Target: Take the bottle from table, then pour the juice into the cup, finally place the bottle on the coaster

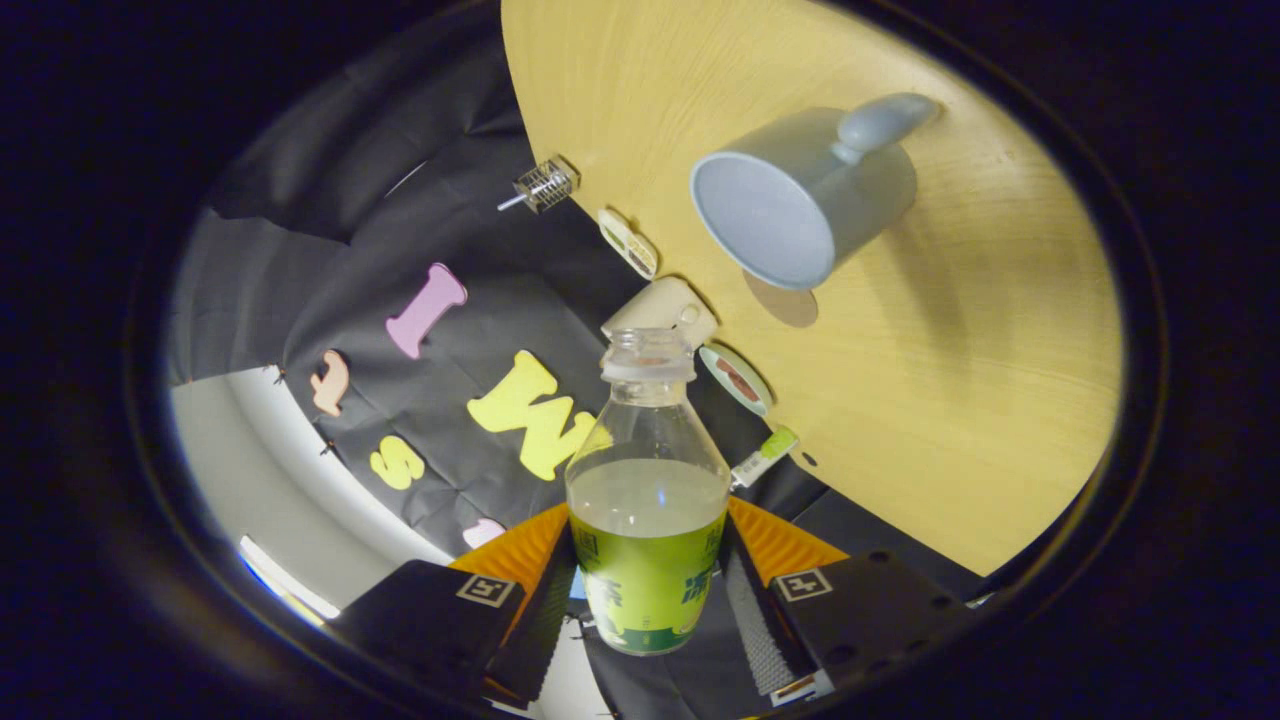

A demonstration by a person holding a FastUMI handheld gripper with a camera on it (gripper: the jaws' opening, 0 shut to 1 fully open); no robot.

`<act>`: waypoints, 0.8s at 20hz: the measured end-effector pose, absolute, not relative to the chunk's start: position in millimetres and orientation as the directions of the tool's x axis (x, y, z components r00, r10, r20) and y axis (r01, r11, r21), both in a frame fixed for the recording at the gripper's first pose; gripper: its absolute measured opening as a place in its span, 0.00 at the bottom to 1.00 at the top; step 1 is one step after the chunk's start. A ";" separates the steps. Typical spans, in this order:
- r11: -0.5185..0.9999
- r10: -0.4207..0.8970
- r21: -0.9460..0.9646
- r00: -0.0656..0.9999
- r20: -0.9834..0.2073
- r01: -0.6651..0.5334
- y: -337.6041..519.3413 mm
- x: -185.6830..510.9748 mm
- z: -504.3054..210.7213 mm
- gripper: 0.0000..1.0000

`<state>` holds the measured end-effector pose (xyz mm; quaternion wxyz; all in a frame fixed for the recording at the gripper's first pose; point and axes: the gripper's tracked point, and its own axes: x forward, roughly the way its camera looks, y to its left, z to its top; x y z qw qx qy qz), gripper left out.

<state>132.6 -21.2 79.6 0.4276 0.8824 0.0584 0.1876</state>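
I have the bottle (648, 500) clamped between both fingers of my hand-held gripper (648, 590), the pads pressing its labelled lower body from either side, so the grip looks firm and centred. The bottle's long axis runs straight ahead of me along the fingers, with its neck and mouth farthest from my hand; the cap is off and the mouth is open. The juice fills roughly the lower half, its surface sitting just above the label. What matters now is where the cup (800, 200) lies from that mouth: it stands on the bench (1000, 400), beyond the fingers and off to the right of the bottle's axis, well apart from the neck, with its opening turned toward me and its handle on the far side. The bench looks heavily tilted, so I judge my hand to be rolled over already, though no juice has reached the neck. A pale coaster (662, 308) sits at the bench's near edge, just beyond the bottle's mouth and almost in line with it. As I judge it, the mouth is not yet over the cup's rim, so I must carry it right and forward before tipping further, or the juice would fall short onto the bench.
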 end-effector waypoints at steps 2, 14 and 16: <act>-0.587 0.262 0.807 0.926 0.271 -0.070 -24.5 133.9 79.5 0.79; 0.012 0.196 0.993 0.974 0.110 -0.114 -52.1 147.3 75.8 0.79; 0.151 0.143 0.985 0.988 0.064 -0.086 -65.8 147.7 75.7 0.79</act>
